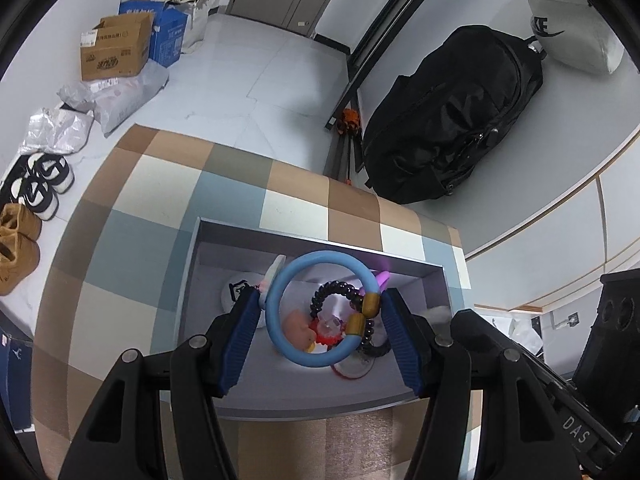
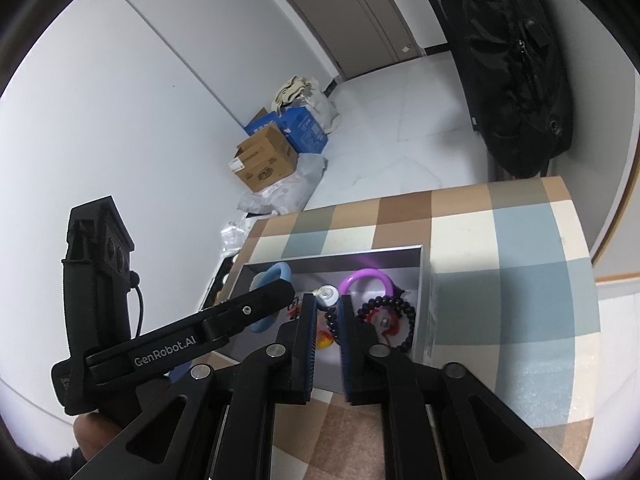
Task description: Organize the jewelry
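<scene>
Partly, blue bangle hides box contents.

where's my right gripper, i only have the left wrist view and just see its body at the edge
Observer: The right gripper hangs over the near side of the grey box, jaws almost closed.
Operator: is it holding anything
Observer: Can't tell. Beads of the black bead bracelet show in the narrow gap between its fingers, but no clear grip.
Operator: what's the purple bit behind my blue ring
Observer: A purple ring, near the box's far wall.
</scene>
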`<state>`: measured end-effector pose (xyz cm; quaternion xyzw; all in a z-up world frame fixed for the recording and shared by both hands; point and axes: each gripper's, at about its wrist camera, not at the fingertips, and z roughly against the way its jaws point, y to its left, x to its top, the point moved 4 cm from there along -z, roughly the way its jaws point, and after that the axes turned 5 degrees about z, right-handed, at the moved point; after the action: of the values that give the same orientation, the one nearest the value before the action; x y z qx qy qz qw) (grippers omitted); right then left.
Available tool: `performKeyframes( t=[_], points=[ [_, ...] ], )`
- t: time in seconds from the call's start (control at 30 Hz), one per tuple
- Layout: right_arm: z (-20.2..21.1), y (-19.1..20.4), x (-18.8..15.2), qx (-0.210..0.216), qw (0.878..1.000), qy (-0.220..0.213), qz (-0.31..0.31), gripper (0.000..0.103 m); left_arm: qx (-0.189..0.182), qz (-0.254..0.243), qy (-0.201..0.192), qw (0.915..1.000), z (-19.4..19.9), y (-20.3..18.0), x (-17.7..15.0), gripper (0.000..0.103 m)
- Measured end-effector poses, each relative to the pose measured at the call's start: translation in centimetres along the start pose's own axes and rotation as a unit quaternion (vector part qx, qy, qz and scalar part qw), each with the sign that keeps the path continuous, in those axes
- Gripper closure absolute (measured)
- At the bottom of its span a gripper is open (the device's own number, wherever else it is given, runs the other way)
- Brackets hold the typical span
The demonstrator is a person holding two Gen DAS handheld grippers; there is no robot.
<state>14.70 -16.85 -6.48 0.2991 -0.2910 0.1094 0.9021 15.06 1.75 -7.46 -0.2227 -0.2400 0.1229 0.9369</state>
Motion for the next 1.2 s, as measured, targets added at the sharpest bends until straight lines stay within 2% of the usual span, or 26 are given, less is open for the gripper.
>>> performKeyframes(
  t=[0.03,0.07,0.17,0.2,0.33,0.73,1.03,1.13,1.2],
  points=[
    [0.1,-0.1,0.0,0.003,1.0,-0.002,-0.003,0.09,-0.002,0.003,-0.001,1.0,0.1,0.0,0.0,0.045],
    [0.2,-0.2,0.1,0.004,1.0,-0.004,-0.007,0.083,-0.005,0.006,-0.001,1.0,0.2,0.1,0.0,0.043],
    [0.9,-0.6,0.2,0.009,1.0,-0.017,-0.019,0.069,-0.009,0.004,-0.01,0.9999,0.6,0.0,0.1,0.034],
    [1.2,-0.6,0.4,0.011,0.999,-0.022,-0.02,0.067,-0.007,0.001,-0.013,0.9999,0.7,-0.1,0.1,0.031],
    [1.9,-0.4,0.7,0.007,0.999,-0.037,-0.014,0.054,0.003,-0.011,-0.019,0.9997,0.8,-0.4,0.0,0.03],
    [2.2,-0.3,0.4,-0.002,0.999,-0.036,-0.008,0.04,0.031,-0.04,-0.047,0.9976,2.2,-0.7,-0.2,0.03],
    [3.0,0.3,-0.3,-0.005,0.999,-0.046,0.006,0.028,0.036,-0.054,-0.071,0.9954,3.7,-0.9,-0.9,0.029],
    [3.5,0.7,-0.6,-0.009,0.998,-0.054,0.016,0.021,0.04,-0.06,-0.083,0.994,4.3,-1.1,-1.3,0.023],
    [3.9,1.0,-0.9,-0.01,0.998,-0.062,0.023,0.021,0.042,-0.064,-0.097,0.9923,4.9,-1.1,-1.5,0.021]
  ],
)
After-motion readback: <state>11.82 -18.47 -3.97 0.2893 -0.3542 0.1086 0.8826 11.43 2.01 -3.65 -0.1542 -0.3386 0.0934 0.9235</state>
